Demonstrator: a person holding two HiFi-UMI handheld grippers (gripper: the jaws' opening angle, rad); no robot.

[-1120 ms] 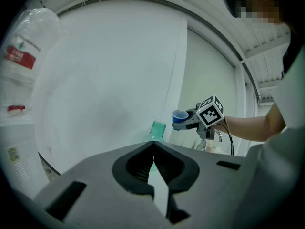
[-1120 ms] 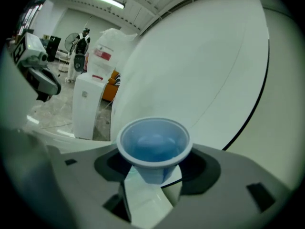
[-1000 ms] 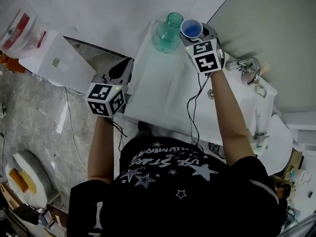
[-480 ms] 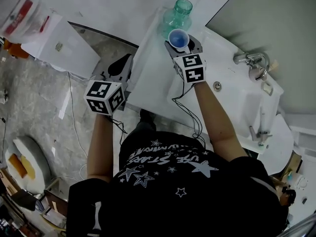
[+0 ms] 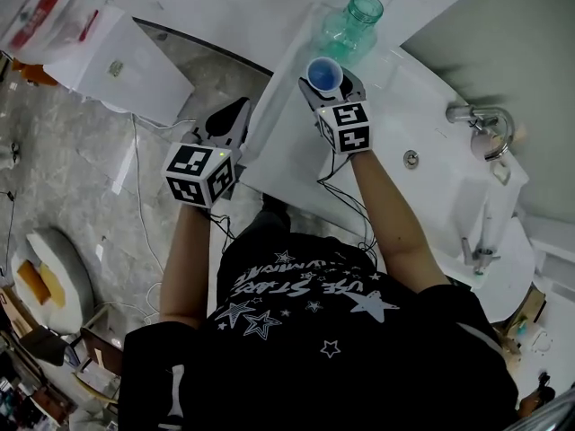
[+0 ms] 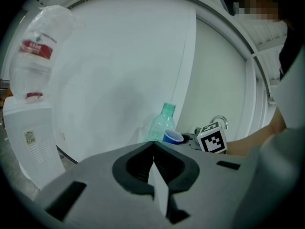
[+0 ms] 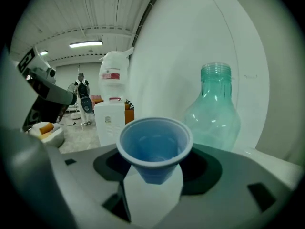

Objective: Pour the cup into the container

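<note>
Washbasin [image 5: 431, 97]: white, takes up the right side of the head view. Its left edge runs near to far along the grey floor [image 5: 81, 205].
Water dispenser [image 5: 121, 70]: white box at far left with an inverted jug on top, well apart from the basin.
Person: dark star-print shirt [image 5: 305, 330] at the near edge, both forearms reaching toward the far side.
Teal bottle [image 5: 349, 27]: this is the container. Upright on the basin's far-left corner by the wall, neck open, see-through; can't tell what is in it.
Left gripper [image 5: 237, 115]: left of the basin edge, over the floor between the dispenser and the basin. Its own view shows the jaws together at the tips with nothing between them.
Right gripper [image 5: 331, 86]: over the basin's far-left part, on the near side of the bottle. Claw is clamped on the cup, one jaw on each side of it.
Blue cup [image 5: 323, 72]: upright in that claw, mouth up. It sits just near of the bottle and apart from it. In the right gripper view the bottle stands beyond it, to the right. Inside reads blue; can't tell any fill level.
Faucet [image 5: 485, 122]: chrome, at the basin's far right, well apart from the cup.
</note>
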